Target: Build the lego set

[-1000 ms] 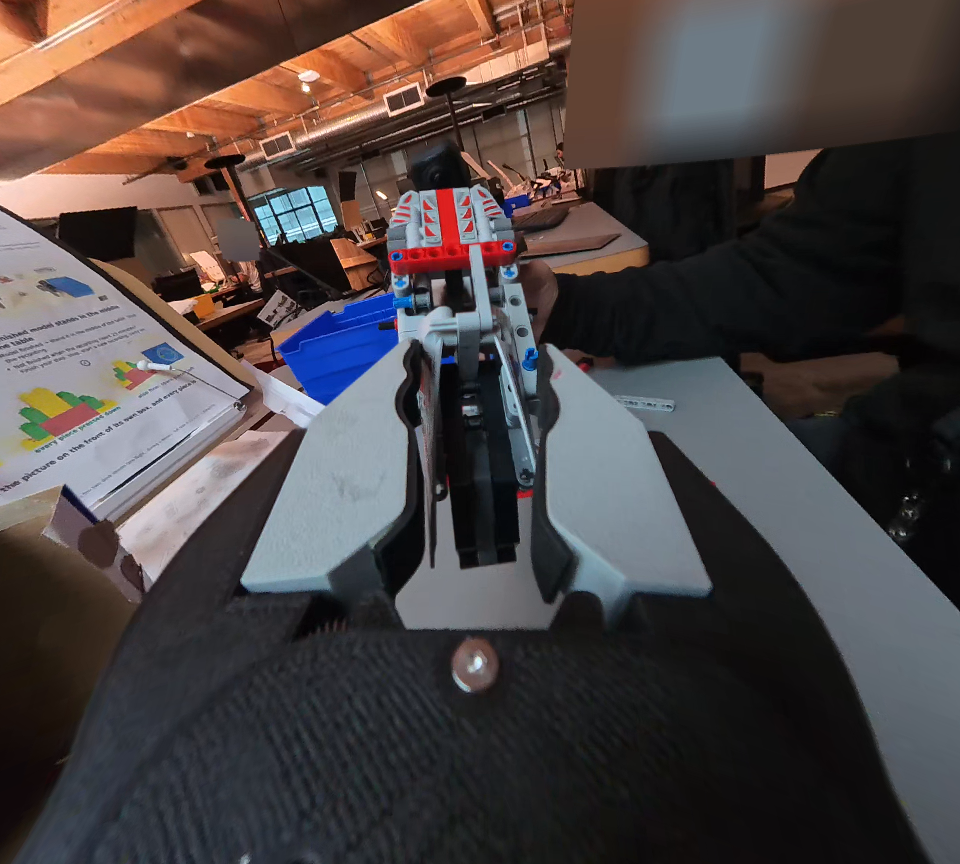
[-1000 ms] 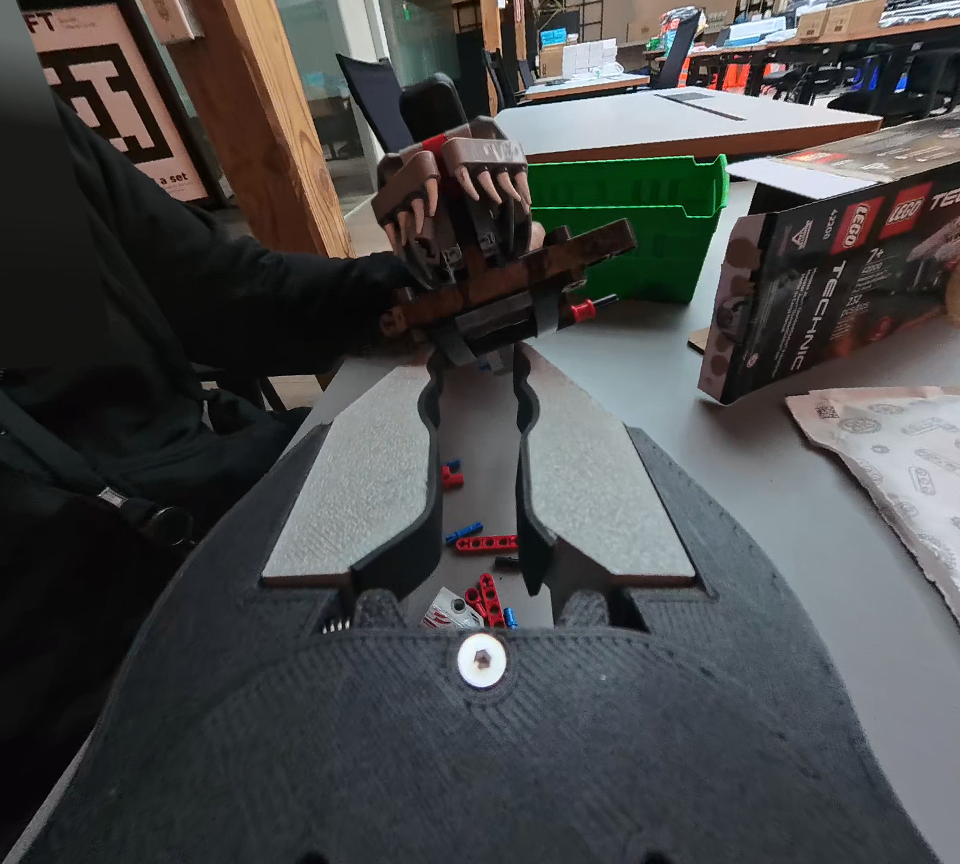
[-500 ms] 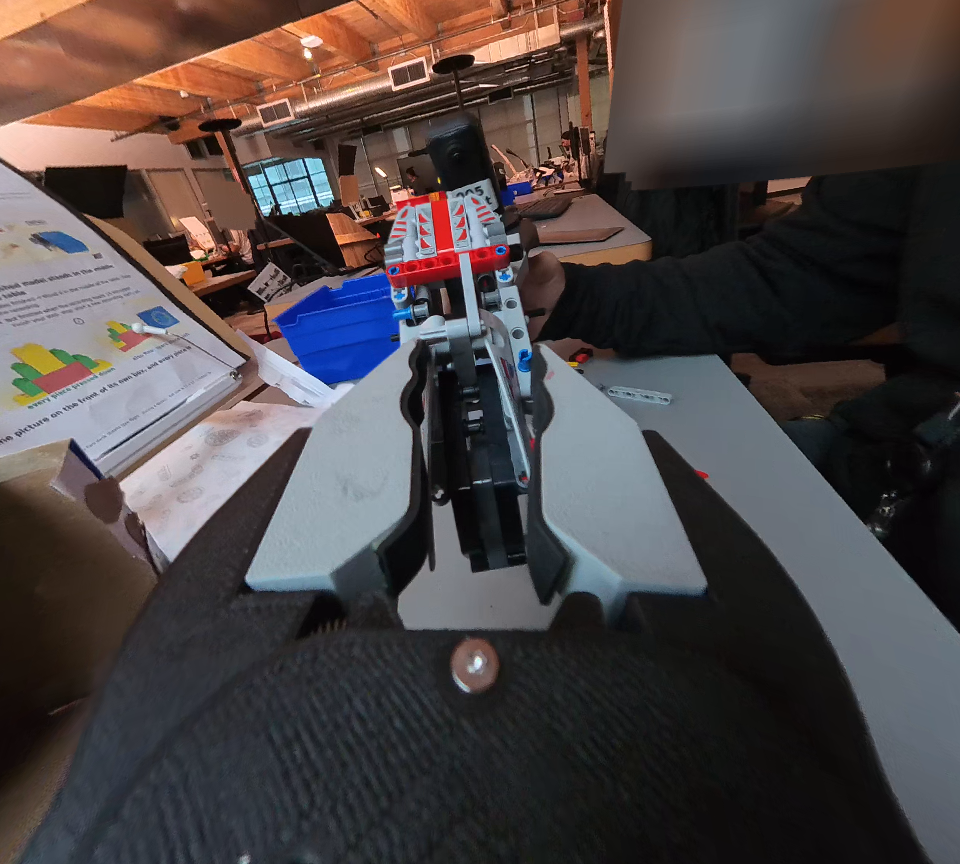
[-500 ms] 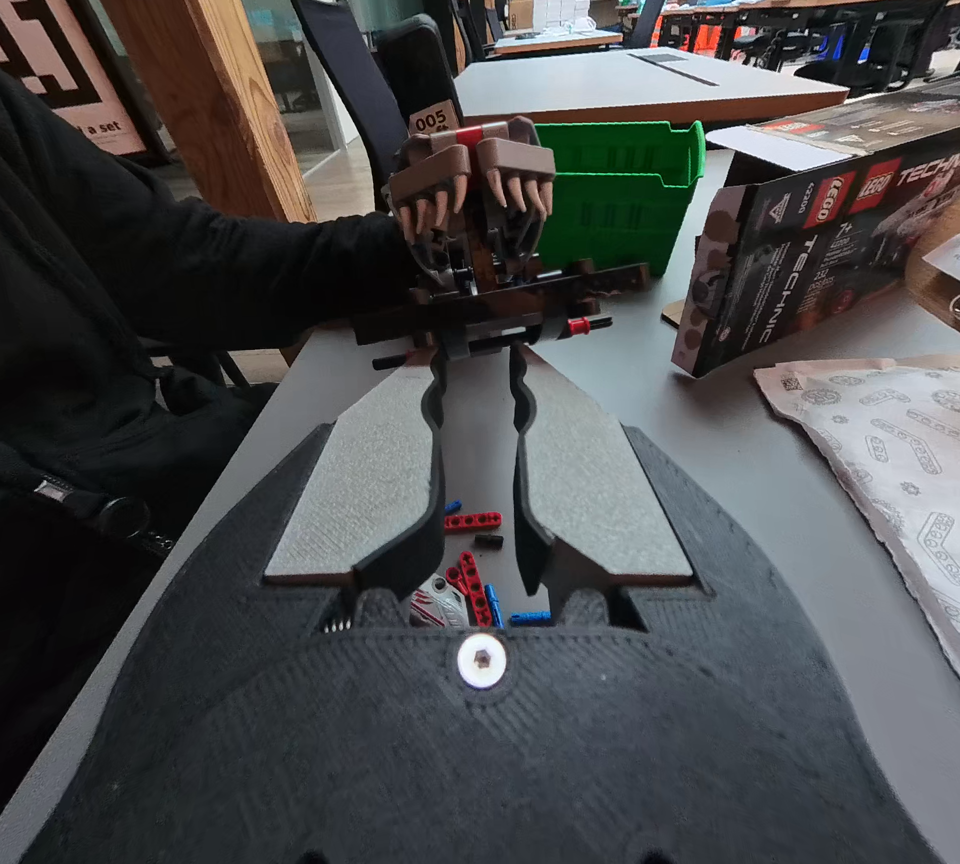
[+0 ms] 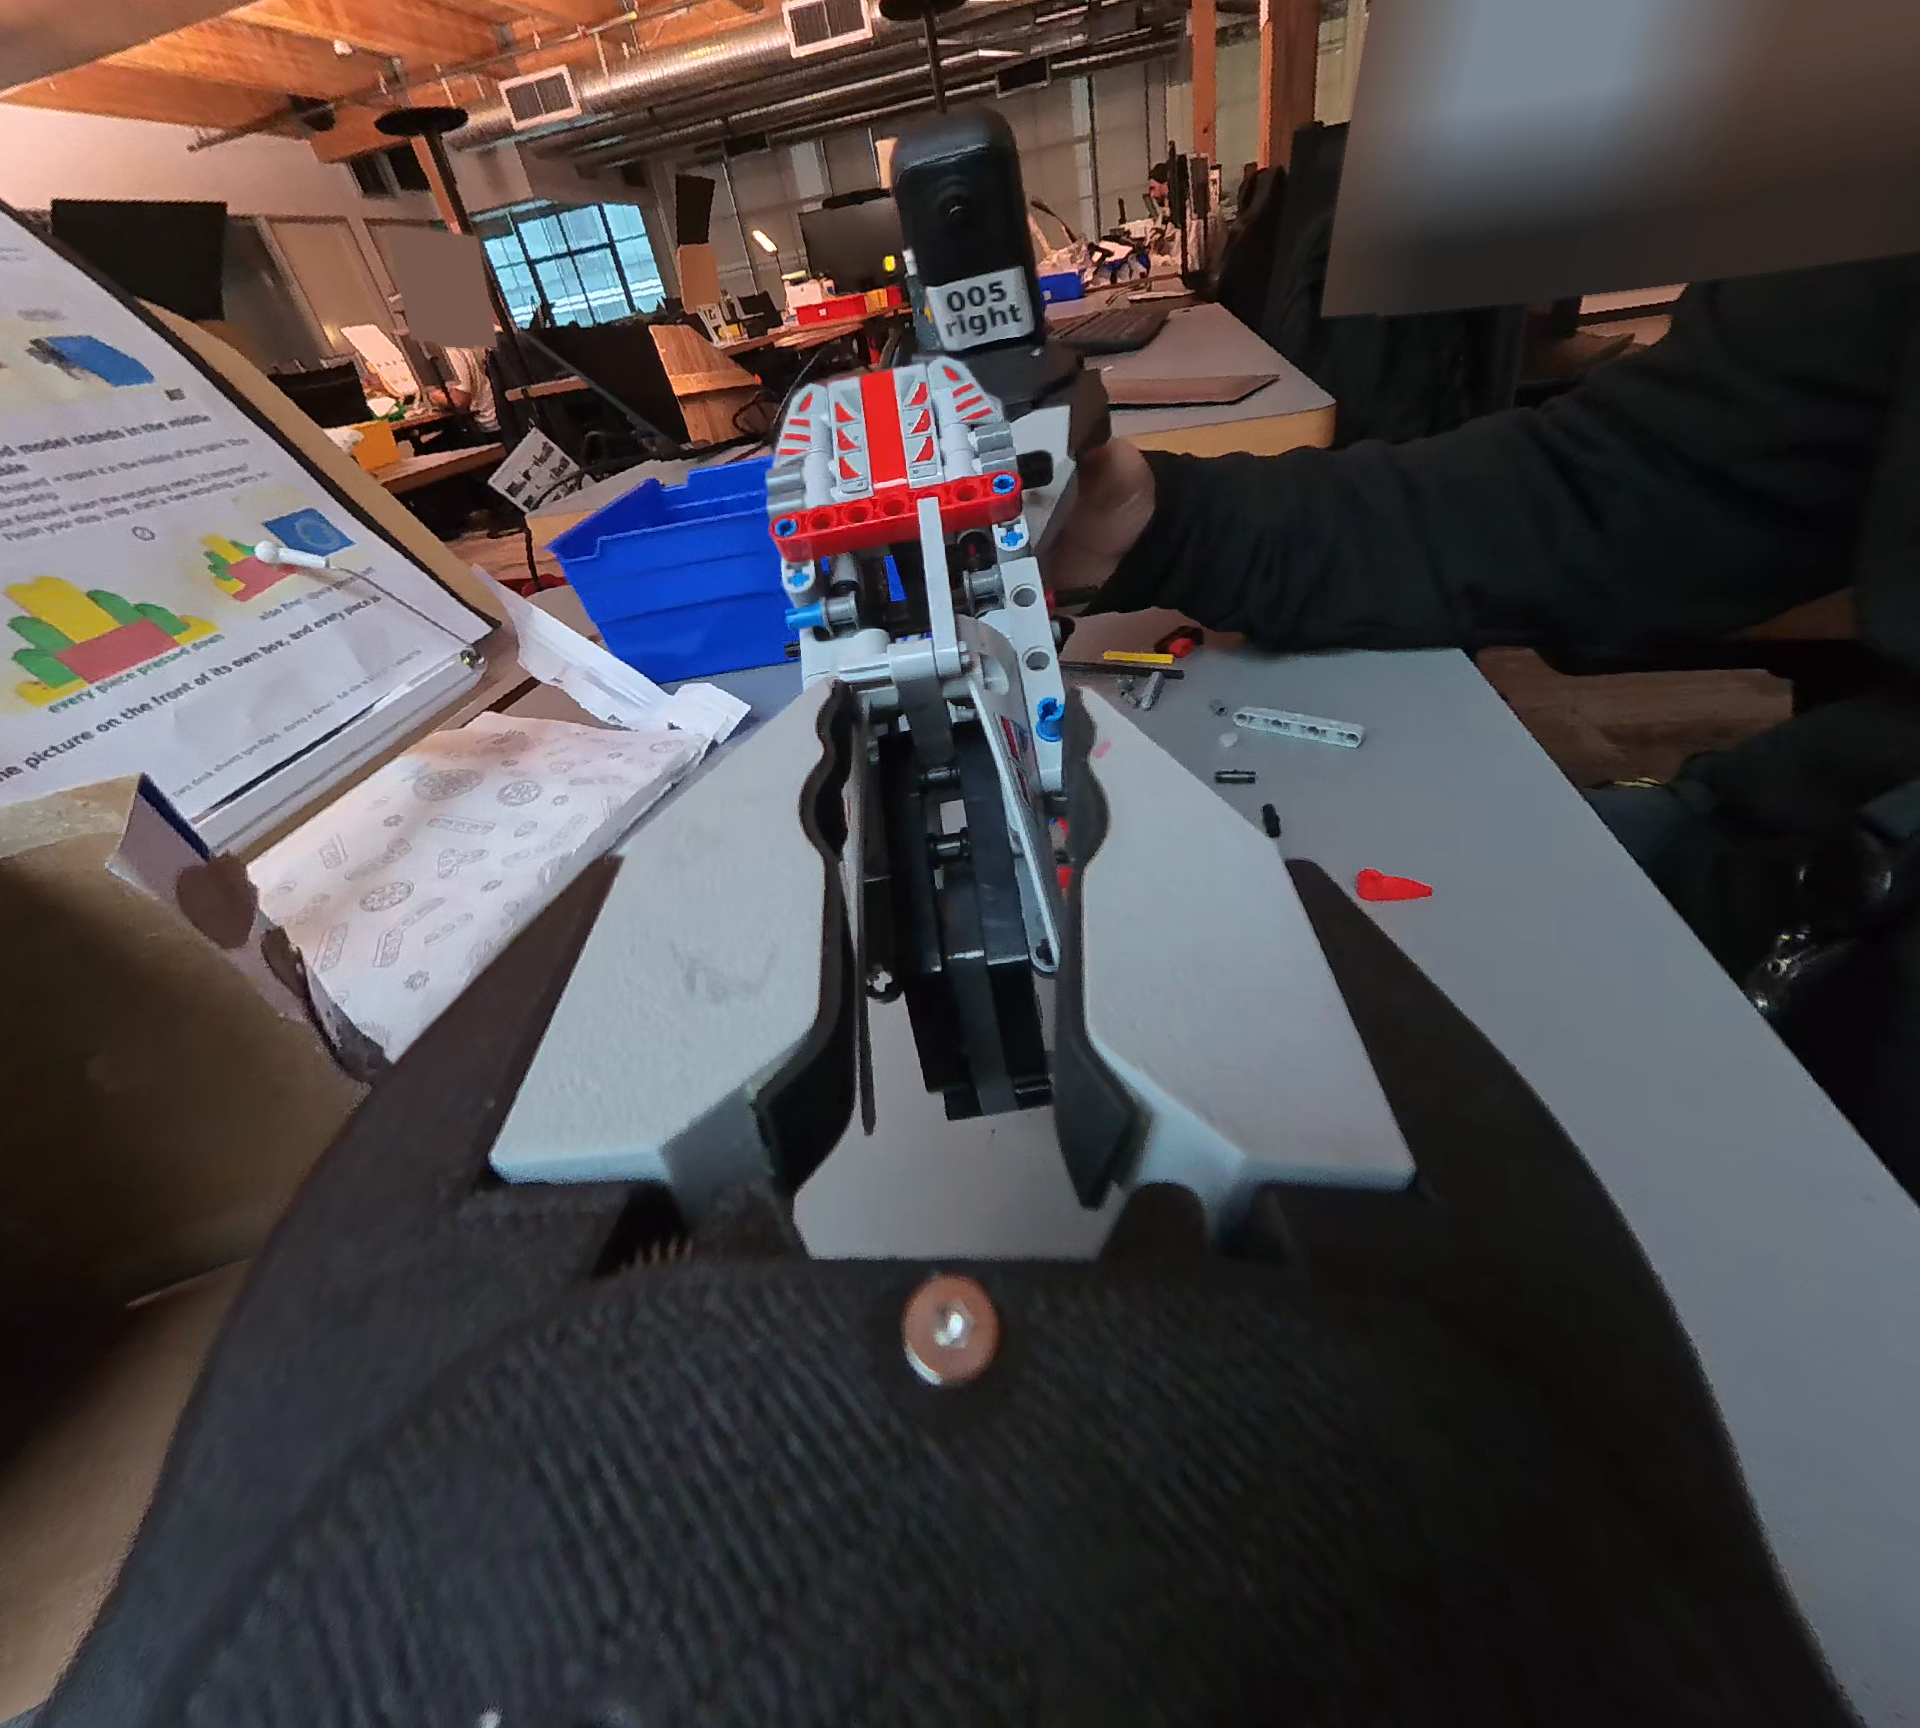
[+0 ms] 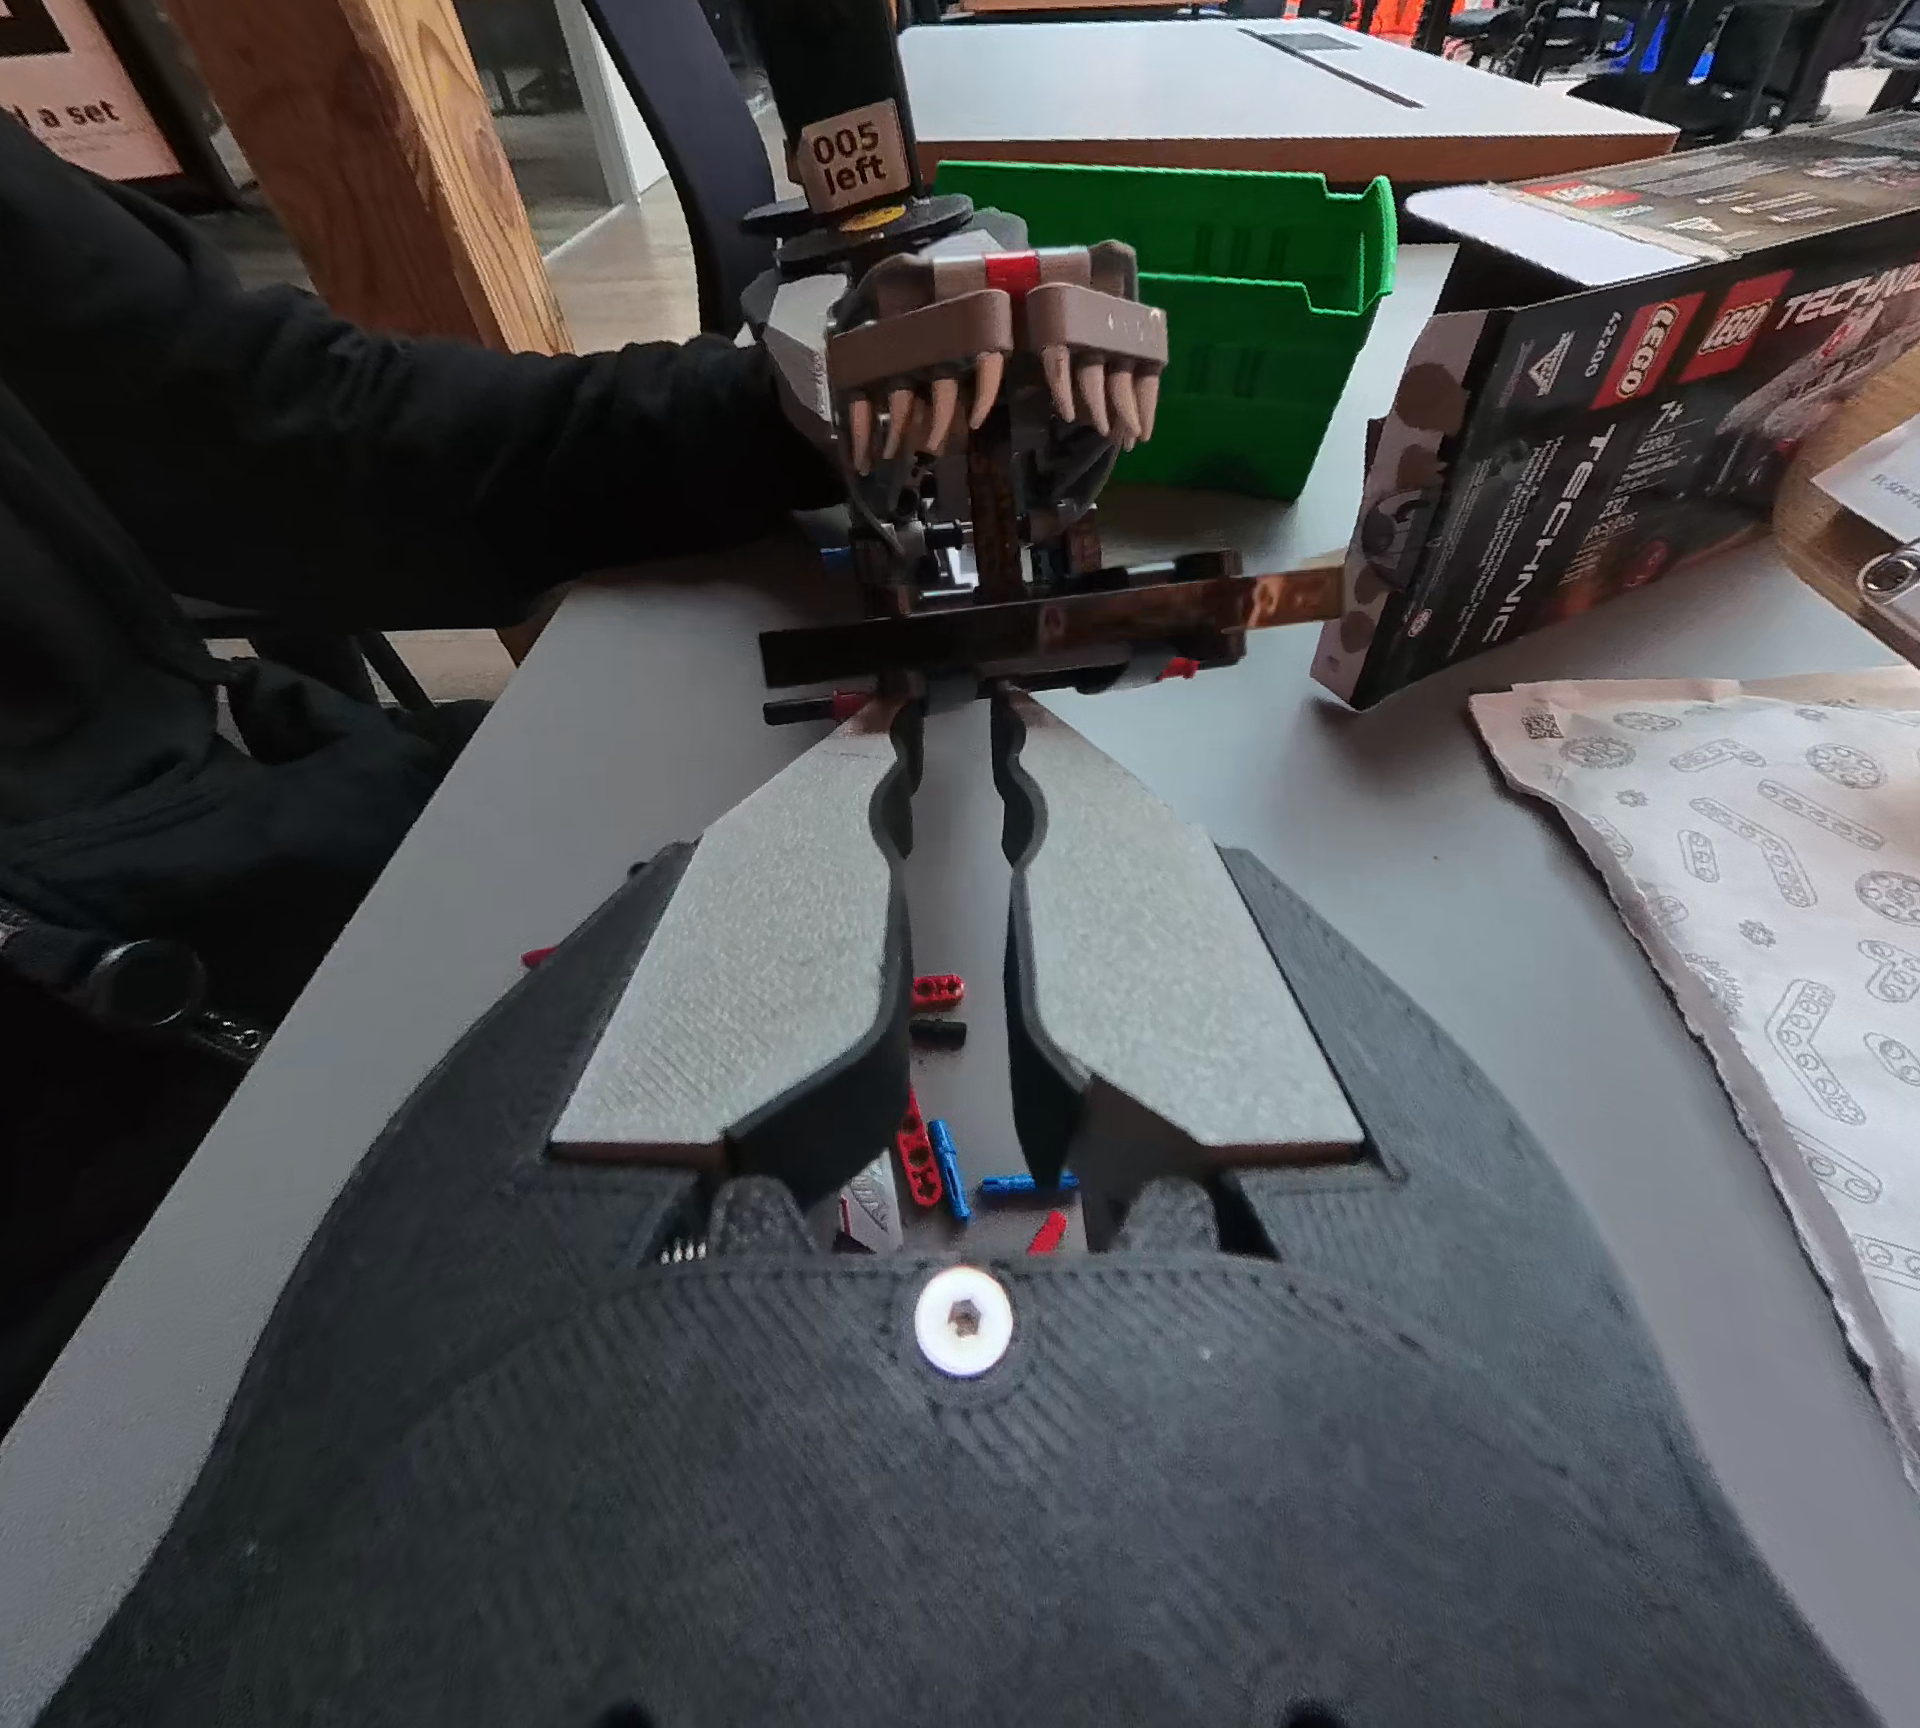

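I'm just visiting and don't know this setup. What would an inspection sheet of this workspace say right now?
Surface: grey table, mostly bare.
Job's things: partly built lego model; loose pieces.
Clutter: set box, patterned paper bag, green bin, blue bin, instruction sheet.
Grippers: left hand-held gripper shut on the model; right hand-held gripper at the model's base, grip unclear.
Cables: nothing seen.
Surroundings: open workshop, wooden beams.

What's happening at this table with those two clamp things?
A person is building a lego model using two hand-held grippers. The left gripper has its fingers shut on the model's black base, holding it upright. The right gripper meets the model's lower edge from the opposite side; whether it grips is unclear. Loose pieces lie on the grey table, near the set's box.
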`<control>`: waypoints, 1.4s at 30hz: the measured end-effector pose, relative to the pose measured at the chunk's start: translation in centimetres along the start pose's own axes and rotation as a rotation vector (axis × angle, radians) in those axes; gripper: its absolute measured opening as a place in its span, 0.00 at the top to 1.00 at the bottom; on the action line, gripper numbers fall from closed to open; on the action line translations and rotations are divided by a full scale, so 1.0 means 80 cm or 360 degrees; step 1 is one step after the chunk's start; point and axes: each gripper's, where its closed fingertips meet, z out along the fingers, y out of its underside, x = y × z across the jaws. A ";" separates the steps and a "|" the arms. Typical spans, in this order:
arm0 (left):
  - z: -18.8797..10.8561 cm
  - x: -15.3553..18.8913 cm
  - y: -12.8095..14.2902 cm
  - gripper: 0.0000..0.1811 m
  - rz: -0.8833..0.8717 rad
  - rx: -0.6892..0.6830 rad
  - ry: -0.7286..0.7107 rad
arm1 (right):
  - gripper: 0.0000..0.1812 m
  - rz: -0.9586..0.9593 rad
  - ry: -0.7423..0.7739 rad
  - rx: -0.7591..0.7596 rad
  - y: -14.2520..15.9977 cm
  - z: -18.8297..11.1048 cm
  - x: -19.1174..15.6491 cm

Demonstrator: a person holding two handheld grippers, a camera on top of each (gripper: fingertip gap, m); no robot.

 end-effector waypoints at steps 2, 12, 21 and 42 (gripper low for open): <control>0.000 -0.003 0.006 0.79 -0.0033 -0.0040 -0.0010 | 0.96 -0.0010 0.0034 -0.0074 0.011 0.003 0.005; 0.006 -0.010 0.047 0.79 -0.0076 -0.0310 -0.0051 | 0.94 -0.0144 0.0177 -0.0560 0.085 0.029 0.019; 0.007 -0.034 0.063 0.63 -0.0266 -0.0381 -0.0218 | 0.96 -0.0102 0.0205 -0.0328 0.043 0.029 0.017; 0.000 -0.051 0.069 0.64 -0.0687 -0.0341 -0.0208 | 0.98 0.0132 0.0252 -0.0098 0.012 0.047 0.022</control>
